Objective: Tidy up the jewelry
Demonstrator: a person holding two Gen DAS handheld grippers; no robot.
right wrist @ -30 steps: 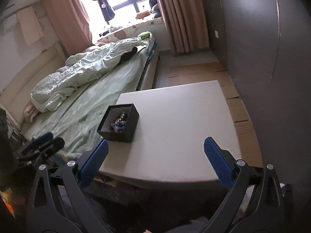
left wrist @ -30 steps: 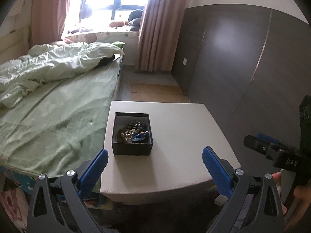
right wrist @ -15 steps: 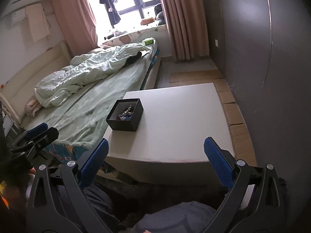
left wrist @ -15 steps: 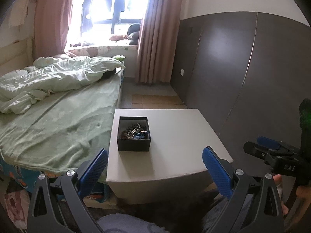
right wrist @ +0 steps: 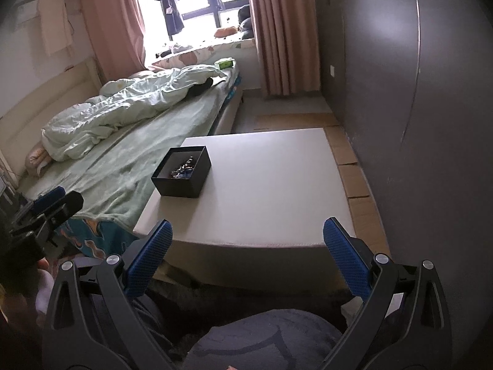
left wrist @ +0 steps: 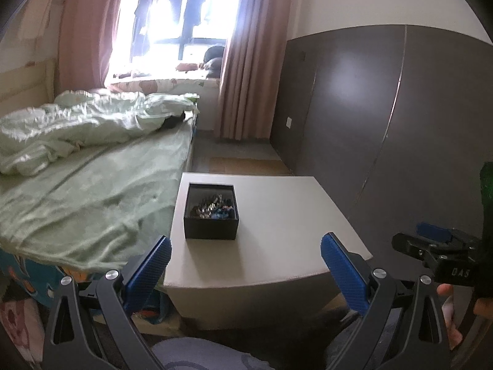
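left wrist view: one black box (left wrist: 211,212) on the pale surface (left wrist: 277,215), near its edge by the bed (left wrist: 92,185)
box count: one, square, open-topped, sitting flat; no long axis
box contents: a tangled heap of jewelry (left wrist: 212,208), beads in dark, pale and blue; pieces too small to count
tools: two
left tool (left wrist: 245,265): blue pads spread wide, holding nothing, short of the surface's near edge
right tool (right wrist: 246,257): spread wide, holding nothing, short of the near edge
right wrist view: box well apart from both tools
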